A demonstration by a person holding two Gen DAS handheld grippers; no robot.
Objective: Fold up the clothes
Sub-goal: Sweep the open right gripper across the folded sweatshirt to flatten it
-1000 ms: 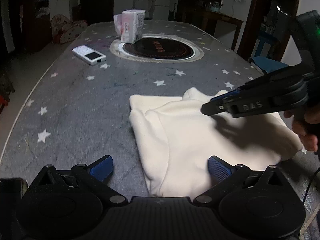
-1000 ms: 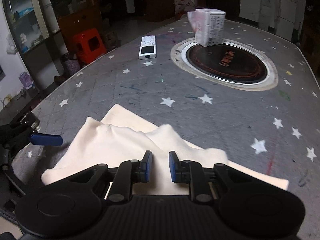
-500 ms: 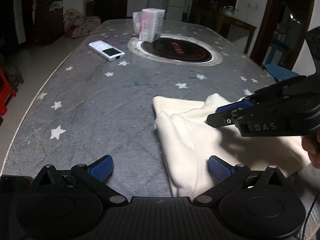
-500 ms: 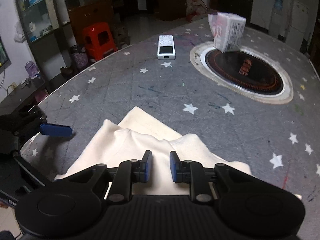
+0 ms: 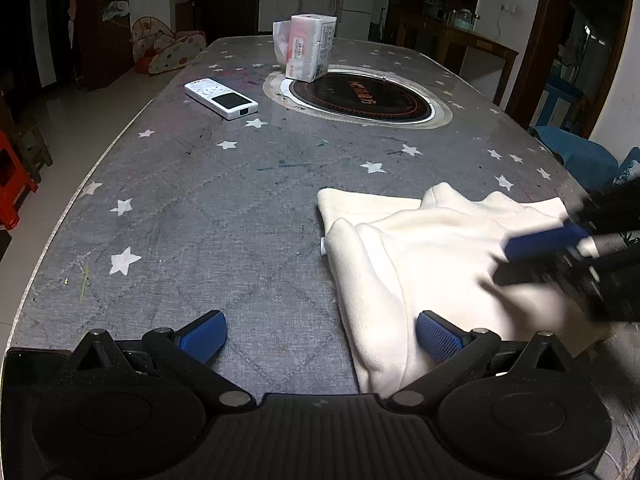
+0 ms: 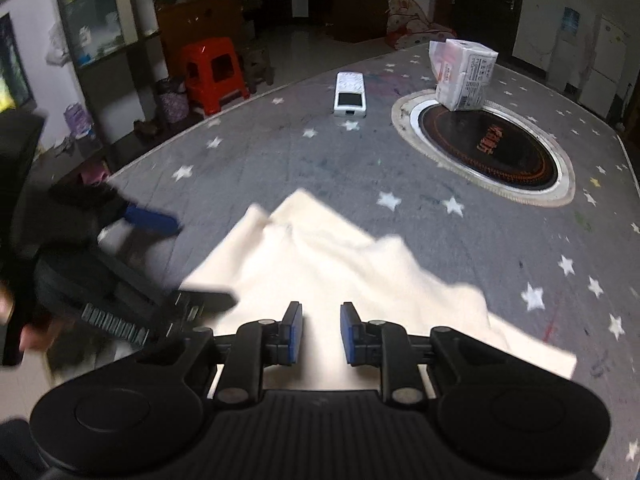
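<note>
A cream garment (image 5: 420, 248) lies folded on the grey star-patterned table (image 5: 224, 208), its folded edge toward the table's middle. My left gripper (image 5: 320, 334) is open wide at the garment's near left corner, and its right finger rests by the cloth's edge. The right gripper (image 5: 528, 258), blurred, hovers over the garment's right side. In the right wrist view the garment (image 6: 340, 256) spreads under my right gripper (image 6: 320, 332), whose fingers stand a narrow gap apart with nothing pinched. The left gripper (image 6: 192, 260) is blurred at the cloth's left edge.
A white remote (image 5: 221, 98) and a tissue pack (image 5: 308, 52) sit at the far end by a round inset hob (image 5: 360, 96). The table's left edge curves close by. A red stool (image 6: 212, 72) and a blue seat (image 5: 576, 156) stand beside the table.
The right gripper has drawn back toward the garment's right side. The left gripper has moved in closer to the cloth's left edge. Both are blurred with motion. The garment stays flat.
</note>
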